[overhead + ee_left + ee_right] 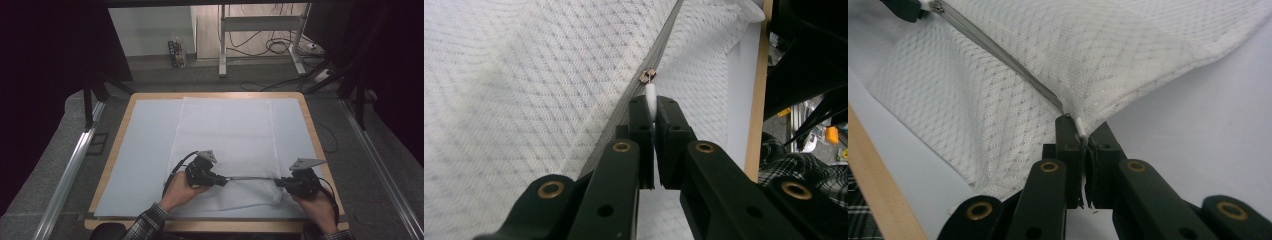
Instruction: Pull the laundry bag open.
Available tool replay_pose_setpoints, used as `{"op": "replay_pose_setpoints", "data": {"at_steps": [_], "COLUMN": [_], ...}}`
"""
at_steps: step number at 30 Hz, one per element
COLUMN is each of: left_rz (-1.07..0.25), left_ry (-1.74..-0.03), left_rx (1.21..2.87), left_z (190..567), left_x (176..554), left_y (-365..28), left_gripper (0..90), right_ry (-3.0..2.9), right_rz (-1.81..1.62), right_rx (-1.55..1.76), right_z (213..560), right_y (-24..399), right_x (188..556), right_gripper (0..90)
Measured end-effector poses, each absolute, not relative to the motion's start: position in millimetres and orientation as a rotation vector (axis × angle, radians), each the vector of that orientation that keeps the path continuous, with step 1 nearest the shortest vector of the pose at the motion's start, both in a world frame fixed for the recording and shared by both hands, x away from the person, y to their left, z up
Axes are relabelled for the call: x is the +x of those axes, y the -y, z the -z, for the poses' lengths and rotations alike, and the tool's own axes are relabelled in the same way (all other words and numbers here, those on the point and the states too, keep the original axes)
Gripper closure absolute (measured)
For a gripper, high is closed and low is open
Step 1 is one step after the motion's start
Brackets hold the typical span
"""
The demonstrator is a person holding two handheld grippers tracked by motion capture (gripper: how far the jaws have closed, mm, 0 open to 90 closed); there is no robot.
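White mesh bag (227,145) lies flat mid-table; our left gripper (651,107) is clamped on the zipper pull (650,96), our right gripper (1081,131) pinches the bag's corner. We judge the smooth tab may slip out if the zipper (252,177) slackens and jams.

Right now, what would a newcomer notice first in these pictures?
A white mesh bag lies on the table's pale mat. Near its front edge, a grey zipper is stretched between the grippers: the left gripper pinches the white zipper pull, and the right gripper clamps the bag's corner.
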State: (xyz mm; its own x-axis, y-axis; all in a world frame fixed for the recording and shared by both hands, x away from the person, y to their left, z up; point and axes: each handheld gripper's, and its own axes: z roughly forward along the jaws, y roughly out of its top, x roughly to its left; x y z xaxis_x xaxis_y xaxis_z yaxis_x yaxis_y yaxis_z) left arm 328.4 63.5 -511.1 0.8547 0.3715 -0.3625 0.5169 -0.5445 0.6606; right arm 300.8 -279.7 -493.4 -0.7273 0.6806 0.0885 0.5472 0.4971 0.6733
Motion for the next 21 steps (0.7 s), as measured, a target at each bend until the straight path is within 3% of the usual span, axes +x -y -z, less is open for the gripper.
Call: {"op": "replay_pose_setpoints", "data": {"at_steps": [21], "left_rz": [0.214], "left_ry": [-0.700], "left_rx": [2.178], "left_z": [512.9], "left_x": [322.9], "left_y": [-90.3], "left_gripper": [87.6], "right_ry": [-2.535], "right_rz": [-1.015], "right_rx": [1.084], "right_z": [493.7], "right_y": [283.1], "right_x": [299.8], "right_gripper": [85.2]}}
